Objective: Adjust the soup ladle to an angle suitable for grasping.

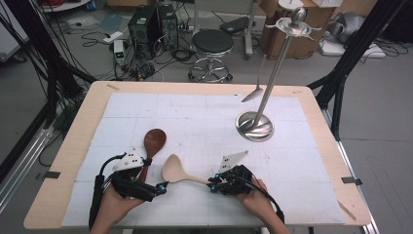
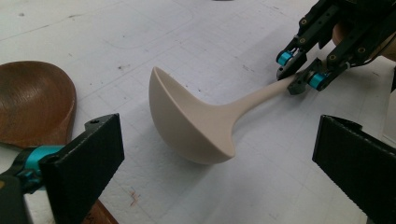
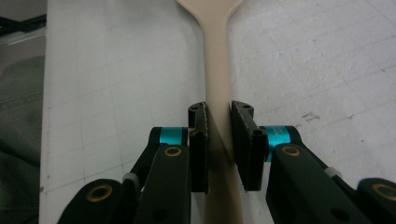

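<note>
High view: the pale wooden ladle (image 1: 176, 171) lies low in the middle of the frame on the bench (image 1: 311, 105), its handle clamped by the right tongs (image 1: 213, 184). The left tongs (image 1: 161, 187) sit by the dark wooden spoon (image 1: 153, 143).

Left gripper view: left tongs (image 2: 217, 161) wide open, holding nothing, ladle bowl (image 2: 189, 121) dead centre.

Right gripper view: right tongs (image 3: 218, 140) pinched on the handle (image 3: 216, 70) far from the bowl, so I'd guess the heavy end could swing or twist loose when lifted.
</note>
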`<act>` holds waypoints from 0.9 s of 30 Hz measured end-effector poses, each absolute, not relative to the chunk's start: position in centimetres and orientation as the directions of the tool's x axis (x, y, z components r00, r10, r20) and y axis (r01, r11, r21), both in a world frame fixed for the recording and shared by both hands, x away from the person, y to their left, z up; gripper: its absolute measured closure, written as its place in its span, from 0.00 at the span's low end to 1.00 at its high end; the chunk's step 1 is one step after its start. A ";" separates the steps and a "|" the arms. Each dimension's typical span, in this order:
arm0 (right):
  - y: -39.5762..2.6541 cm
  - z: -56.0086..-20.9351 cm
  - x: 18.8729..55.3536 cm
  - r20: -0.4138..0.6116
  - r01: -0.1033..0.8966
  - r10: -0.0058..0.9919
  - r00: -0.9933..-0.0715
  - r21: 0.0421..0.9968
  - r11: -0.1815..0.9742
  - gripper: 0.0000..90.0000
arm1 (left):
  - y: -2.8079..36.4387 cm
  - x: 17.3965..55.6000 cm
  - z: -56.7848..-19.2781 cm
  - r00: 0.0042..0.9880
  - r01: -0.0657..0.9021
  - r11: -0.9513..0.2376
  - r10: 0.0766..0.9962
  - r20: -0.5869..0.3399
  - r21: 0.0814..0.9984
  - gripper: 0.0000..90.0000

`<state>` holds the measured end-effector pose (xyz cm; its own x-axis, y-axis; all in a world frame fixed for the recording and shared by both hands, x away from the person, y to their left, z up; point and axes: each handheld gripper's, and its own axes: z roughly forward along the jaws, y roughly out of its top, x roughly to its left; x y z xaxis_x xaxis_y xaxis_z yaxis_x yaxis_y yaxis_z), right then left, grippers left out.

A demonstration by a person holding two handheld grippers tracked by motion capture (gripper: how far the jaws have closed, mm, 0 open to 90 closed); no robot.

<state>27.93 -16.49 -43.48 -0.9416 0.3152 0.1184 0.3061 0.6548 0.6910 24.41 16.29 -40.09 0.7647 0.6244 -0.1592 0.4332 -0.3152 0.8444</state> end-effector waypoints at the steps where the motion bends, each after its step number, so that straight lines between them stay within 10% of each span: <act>1: -16.4 -43.5 27.9 0.115 0.308 0.320 -0.940 0.685 0.660 0.87 | 16.3 24.4 -40.1 0.766 0.433 -0.318 0.624 -0.158 0.843 0.03; 27: -21.2 -43.5 26.2 0.150 0.365 0.379 -0.913 0.714 0.598 0.68 | 16.4 24.4 -39.9 0.771 0.427 -0.324 0.619 -0.152 0.844 0.03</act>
<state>26.19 -21.25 -43.53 -0.9132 0.3791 0.1499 0.3653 0.5977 0.7137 24.38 16.45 -39.94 0.7707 0.6188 -0.1523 0.4271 -0.3242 0.8441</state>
